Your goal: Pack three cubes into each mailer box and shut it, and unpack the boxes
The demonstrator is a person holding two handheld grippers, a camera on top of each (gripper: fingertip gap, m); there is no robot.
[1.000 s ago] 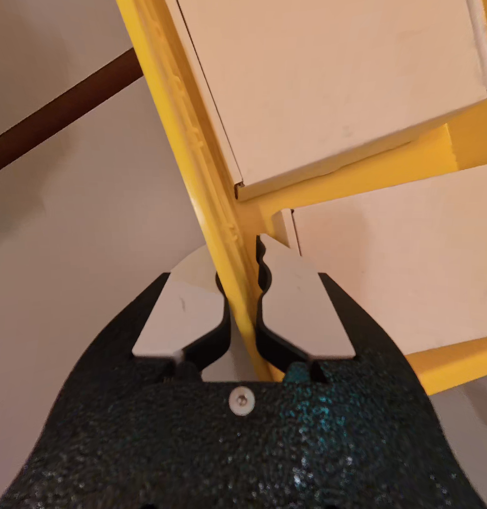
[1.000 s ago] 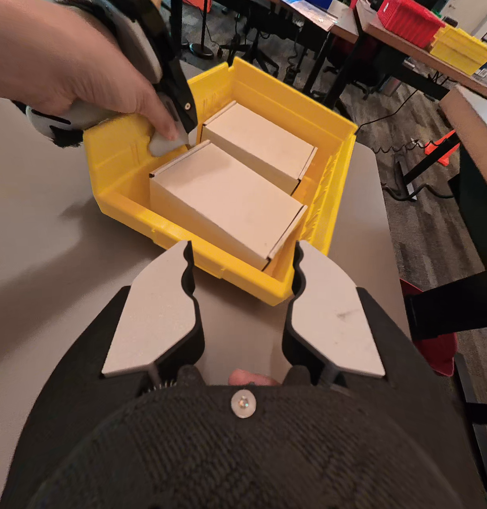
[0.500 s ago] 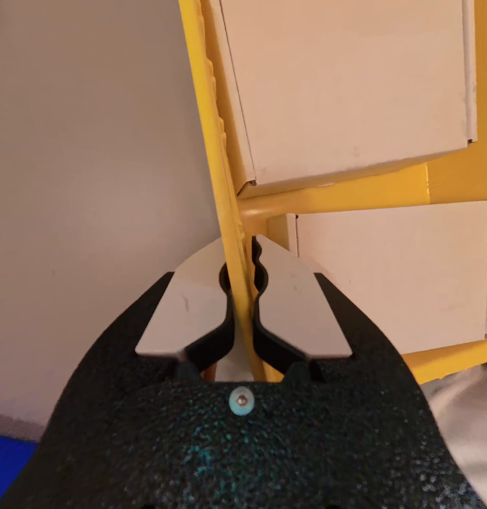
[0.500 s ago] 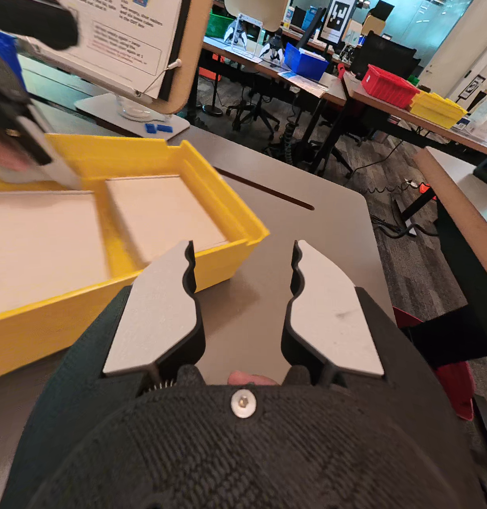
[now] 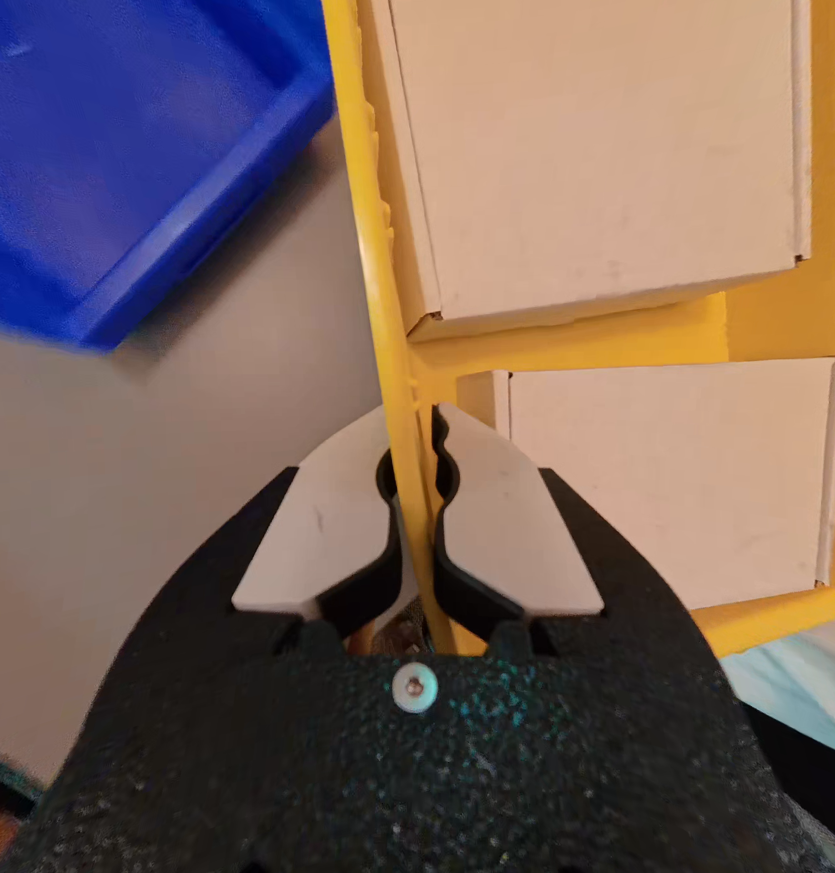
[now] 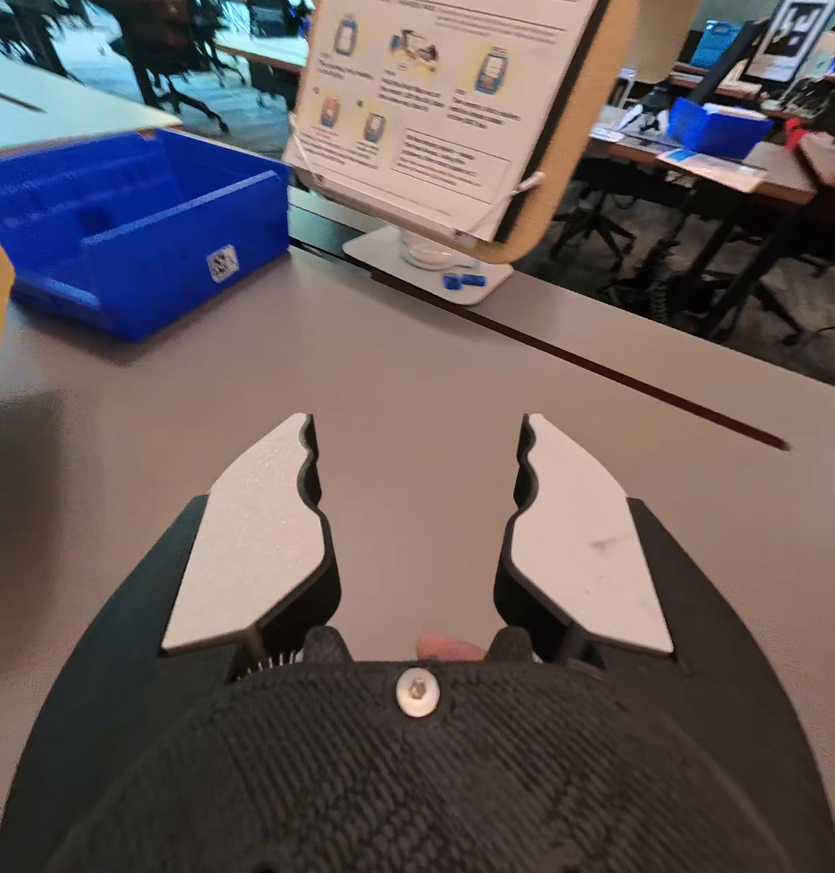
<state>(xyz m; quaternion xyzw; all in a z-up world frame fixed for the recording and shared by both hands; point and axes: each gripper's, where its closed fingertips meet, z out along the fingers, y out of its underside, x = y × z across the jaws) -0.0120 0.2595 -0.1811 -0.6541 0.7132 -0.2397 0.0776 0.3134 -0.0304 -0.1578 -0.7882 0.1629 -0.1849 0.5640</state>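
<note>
Your left gripper [image 5: 413, 415] is clamped on the thin side wall of a bright yellow plastic bin [image 5: 399, 425]: one grey finger lies outside the wall, the other inside, and the wall runs straight up between them. Just right of the inner finger, inside the bin, sits a closed, pale cardboard mailer box [image 5: 666, 477]. Beyond it, past a yellow strip of the bin, lies a second closed mailer box [image 5: 609, 146]. Ahead and to the left of the jaws, a deep blue plastic bin [image 5: 108, 156] rests on the grey table [image 5: 179, 449]; it looks near the yellow bin but apart from it.

Your right gripper [image 6: 418, 420] has its jaws wide apart and holds nothing; only bare tabletop lies between them. Far ahead to their left stands the same blue bin. Straight ahead is a tilted instruction board on a white stand [image 6: 430, 113]. No cubes can be told for certain in either view.

The step looks like dragging the yellow bin into place. Keep your grip low and square on the wall, slide the bin flat, and stop short of the blue bin so the boxes stay settled.
</note>
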